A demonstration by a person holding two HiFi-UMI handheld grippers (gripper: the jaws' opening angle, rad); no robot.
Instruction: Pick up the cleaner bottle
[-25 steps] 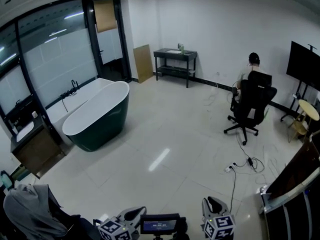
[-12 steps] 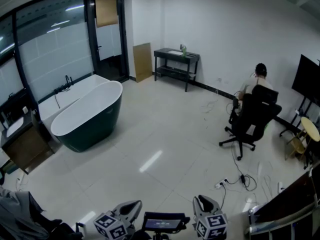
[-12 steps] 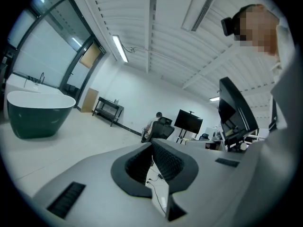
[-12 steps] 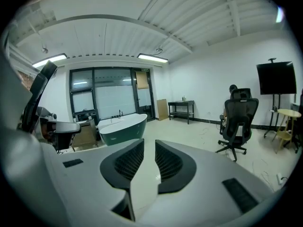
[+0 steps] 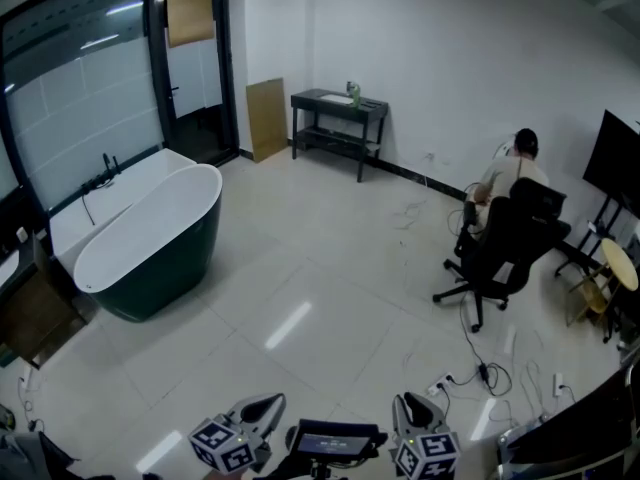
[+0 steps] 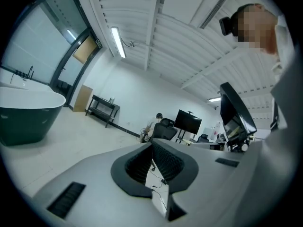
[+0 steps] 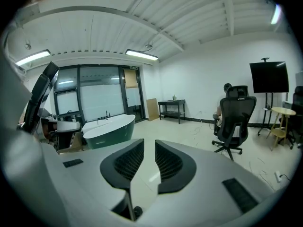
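- green-tinted and small, the cleaner bottle [image 5: 352, 92] is standing on the black side table [image 5: 318, 99] against the far wall, well apart from both grippers. at this range i am only judging it to be the cleaner, so going for the wrong thing is possible.
- the left gripper [image 6: 151, 144] is showing its jaws pressed together with nothing between them. arriving like that, it would be knocking the bottle over rather than taking it.
- the right gripper [image 7: 149, 144] is showing only a narrow, empty slot between its pads. that is probably too tight for a bottle body, so it would be pushing the bottle along the tabletop unless widened first.
- loose cables [image 5: 478, 373] and a power strip [image 5: 441, 379] are lying on the pale floor near the grippers, on the right — a trip or snag risk for a walker looking elsewhere.
- a seated person [image 5: 515, 168] is occupying the office chair [image 5: 500, 253] on the right side of the room. a chair rolling back could be cutting across the way to the table.
- the bottle is looking light and upright — an off-centre grab could be tipping it onto the table.
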